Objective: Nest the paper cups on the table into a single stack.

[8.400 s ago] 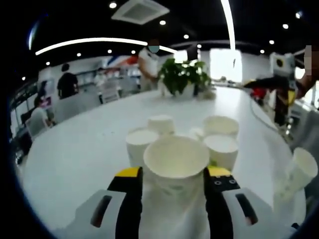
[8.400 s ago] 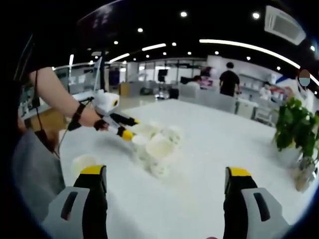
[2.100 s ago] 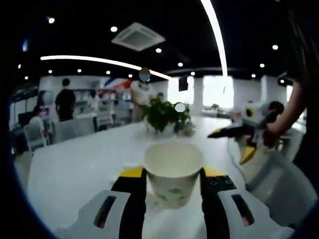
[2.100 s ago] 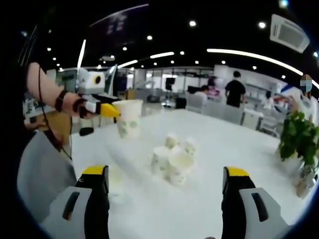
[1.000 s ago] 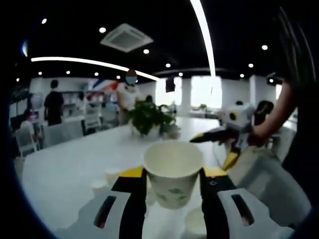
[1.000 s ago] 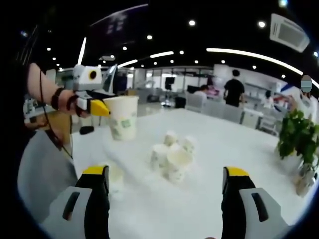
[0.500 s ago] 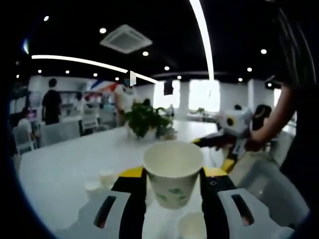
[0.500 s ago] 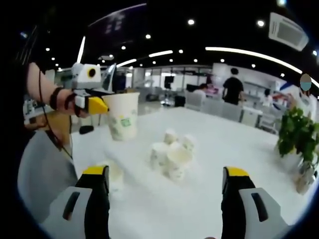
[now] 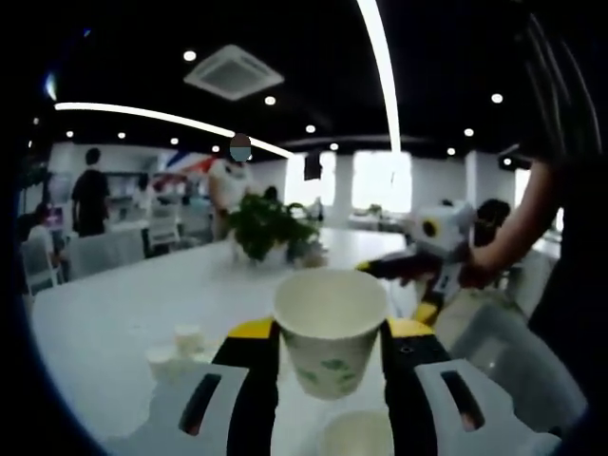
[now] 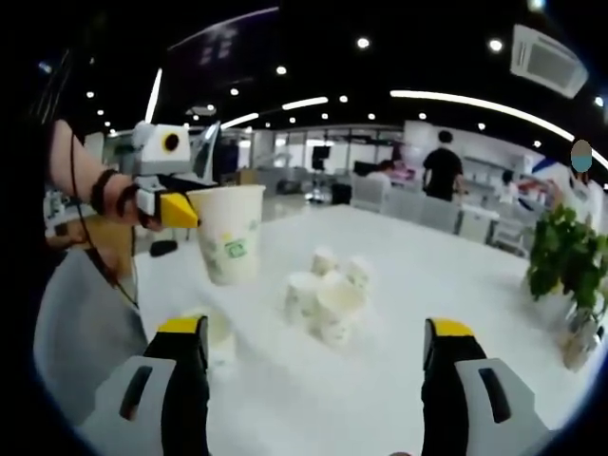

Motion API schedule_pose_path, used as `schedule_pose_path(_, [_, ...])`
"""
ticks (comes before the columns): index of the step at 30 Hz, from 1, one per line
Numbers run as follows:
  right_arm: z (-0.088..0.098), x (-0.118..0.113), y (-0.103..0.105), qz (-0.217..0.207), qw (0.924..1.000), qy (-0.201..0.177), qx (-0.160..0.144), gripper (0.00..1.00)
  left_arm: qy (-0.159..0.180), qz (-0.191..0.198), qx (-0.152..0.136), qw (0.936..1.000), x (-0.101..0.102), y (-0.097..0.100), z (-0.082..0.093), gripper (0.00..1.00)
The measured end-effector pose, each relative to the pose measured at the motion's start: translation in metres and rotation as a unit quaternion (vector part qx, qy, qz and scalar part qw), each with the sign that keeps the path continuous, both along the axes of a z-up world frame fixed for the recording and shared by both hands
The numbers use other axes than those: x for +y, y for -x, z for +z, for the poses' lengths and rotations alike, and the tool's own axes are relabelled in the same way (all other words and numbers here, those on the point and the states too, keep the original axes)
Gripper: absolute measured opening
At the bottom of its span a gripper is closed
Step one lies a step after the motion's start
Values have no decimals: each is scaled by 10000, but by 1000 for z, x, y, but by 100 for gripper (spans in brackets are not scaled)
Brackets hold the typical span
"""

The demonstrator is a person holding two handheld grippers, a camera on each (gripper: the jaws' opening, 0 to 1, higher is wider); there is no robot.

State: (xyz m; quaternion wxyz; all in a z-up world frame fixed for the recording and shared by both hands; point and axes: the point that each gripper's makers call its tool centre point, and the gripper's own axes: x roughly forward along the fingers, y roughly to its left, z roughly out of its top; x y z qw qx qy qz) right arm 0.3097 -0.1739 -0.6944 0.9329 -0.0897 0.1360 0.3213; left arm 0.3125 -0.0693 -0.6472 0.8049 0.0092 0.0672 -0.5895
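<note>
A white paper cup with a green print is upright in my left gripper, whose jaws press its sides. In the right gripper view the same held cup hangs in the left gripper above and behind a lone cup standing on the white table; that lone cup shows just below the held one. A cluster of several cups stands mid-table, small at the left as cups. My right gripper is open with nothing between its jaws, and appears as the right gripper in a person's hand.
A potted plant stands at the table's far right, seen also as the plant. A person's arm and grey sleeve are at the left. People stand in the background office. Bare table lies around the cluster.
My left gripper has carried the held cup lower and nearer the lone cup on the table. The right gripper has stayed open and still.
</note>
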Motion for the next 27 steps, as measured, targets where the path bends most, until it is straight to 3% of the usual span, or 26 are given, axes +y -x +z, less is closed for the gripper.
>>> schedule_pose_path(16, [-3,-10,6,-70,10000,32,45,92,-141,-148,131,9997,0,23,-19,40])
schedule_pose_path(27, [-2,-7,8,-26,10000,61,45,92,-256,-108,397,9988,7,30,-41,40])
